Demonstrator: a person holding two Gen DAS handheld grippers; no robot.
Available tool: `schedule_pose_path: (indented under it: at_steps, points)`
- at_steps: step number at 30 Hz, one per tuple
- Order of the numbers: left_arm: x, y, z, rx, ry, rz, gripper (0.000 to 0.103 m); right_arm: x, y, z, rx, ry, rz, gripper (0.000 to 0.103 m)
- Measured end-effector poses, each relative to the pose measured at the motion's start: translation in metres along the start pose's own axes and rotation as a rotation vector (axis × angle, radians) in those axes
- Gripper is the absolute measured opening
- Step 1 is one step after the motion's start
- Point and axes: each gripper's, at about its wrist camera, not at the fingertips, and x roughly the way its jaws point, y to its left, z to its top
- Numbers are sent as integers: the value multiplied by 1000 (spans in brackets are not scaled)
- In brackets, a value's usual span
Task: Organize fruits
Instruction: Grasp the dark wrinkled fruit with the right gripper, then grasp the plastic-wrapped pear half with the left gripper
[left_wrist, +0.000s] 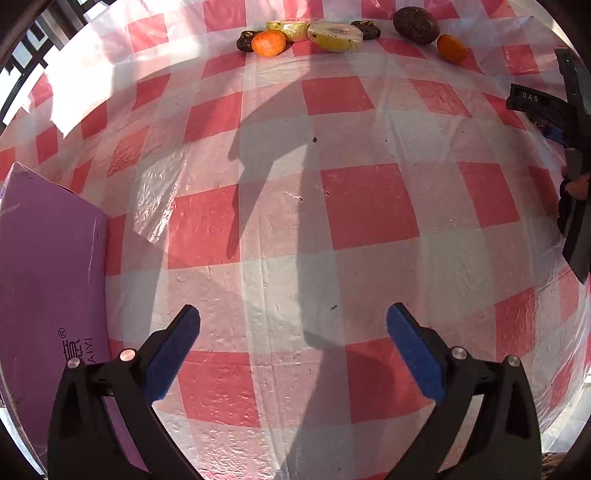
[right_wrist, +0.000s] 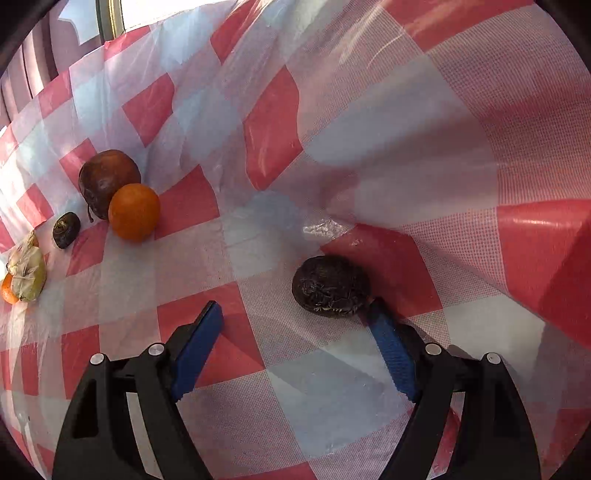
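Right gripper: fingers spread wide, nothing grasped; dark wrinkled fruit sits just past the tips at 1 o'clock, touching the right pad; judged lined up for a pick.
Fruit axis: long axis runs roughly 9-to-3, across the fingers.
Fruit row: dark round fruit and orange are grouped at 10 o'clock, touching; likely the sorted cluster.
Left gripper: released, held empty over checked tablecloth, apparently parked.
Purple box: at 9 o'clock, left view.

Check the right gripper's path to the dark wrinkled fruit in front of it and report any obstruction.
Nothing visible blocks it. The right gripper has its jaws open, and the dark wrinkled fruit lies just ahead on bare checkered tablecloth, beside the right-hand fingertip. The orange sits well off to the left.
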Motion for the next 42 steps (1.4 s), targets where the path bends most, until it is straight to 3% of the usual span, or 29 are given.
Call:
schedule_pose_path:
  at_steps: [2, 4, 7, 9, 15, 20, 33, 39, 42]
  points:
    - [4, -4, 12, -20, 1, -7, 101, 2, -1, 5, 33, -9, 20, 79]
    - [7, -7, 25, -40, -2, -18, 101, 1, -1, 8, 37, -21, 43, 59]
    - [14, -11, 51, -88, -18, -58, 101, -3, -6, 4, 18, -23, 80, 38]
    - [19, -14, 69, -114, -35, -79, 99, -7, -8, -2, -11, -28, 102, 37]
    - [30, -25, 128, -171, -122, -103, 63, -30, -8, -35, -96, -50, 138, 36]
    - [37, -29, 161, -197, -173, -83, 54, -29, 4, -38, -117, -51, 144, 36]
    - [54, -50, 255, -187, -246, -68, 55, -25, 4, -33, -147, -46, 126, 41]
    - [58, -58, 290, -200, -275, -115, 56, -24, 5, -31, -151, -46, 123, 41]
    - [58, -48, 291, -223, -301, -174, 64, -23, 5, -31, -149, -44, 128, 42]
